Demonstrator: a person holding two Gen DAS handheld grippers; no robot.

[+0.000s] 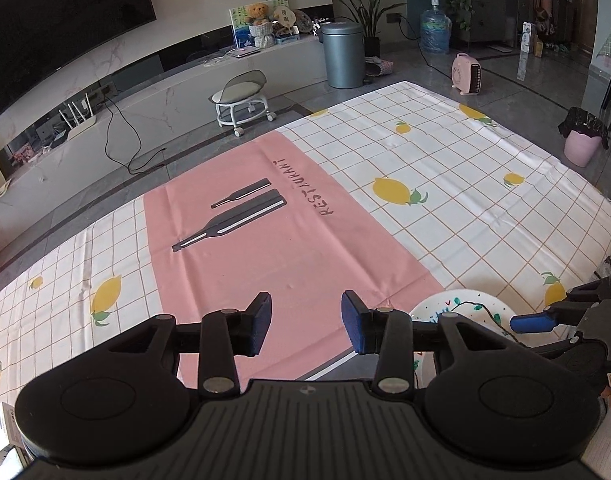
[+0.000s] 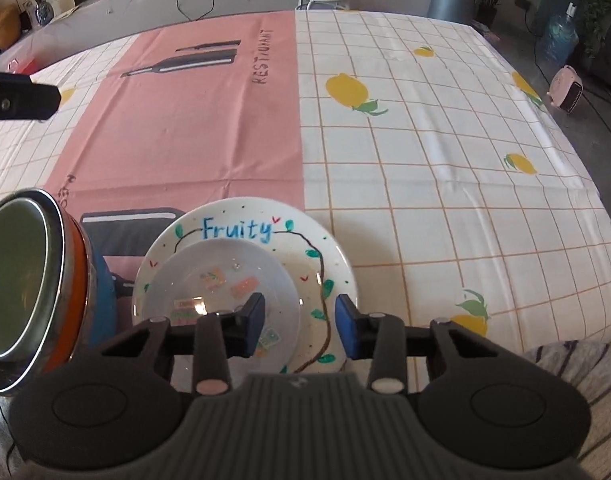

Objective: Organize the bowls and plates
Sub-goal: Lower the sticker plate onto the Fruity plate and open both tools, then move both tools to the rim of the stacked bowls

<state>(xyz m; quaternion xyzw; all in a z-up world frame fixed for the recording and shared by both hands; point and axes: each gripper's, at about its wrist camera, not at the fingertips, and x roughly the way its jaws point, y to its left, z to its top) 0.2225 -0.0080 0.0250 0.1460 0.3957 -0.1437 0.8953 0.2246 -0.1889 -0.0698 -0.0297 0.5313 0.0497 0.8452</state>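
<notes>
My right tongs (image 2: pixel 299 326) hover parted and empty over the small plate (image 2: pixel 221 284) stacked on the "Fruity" plate (image 2: pixel 325 256); my left tongs (image 1: pixel 306 322) are likewise parted and empty. Next, I judge, comes the stacked bowls (image 2: pixel 33 280).

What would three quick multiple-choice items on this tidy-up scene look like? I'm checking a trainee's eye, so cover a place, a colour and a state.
1. The small plate lies:
A on the Fruity plate
B beside it
C inside a bowl

2. The word "Fruity" is written in:
A red
B blue
C black

3. The right hand-held gripper is:
A shut on the small plate
B open and empty
C shut on a bowl

Answers: 1 A, the small plate overlaps the larger plate's left part. 2 B, blue letters near its far rim. 3 B, its pads stand apart with nothing pressed between them.
</notes>
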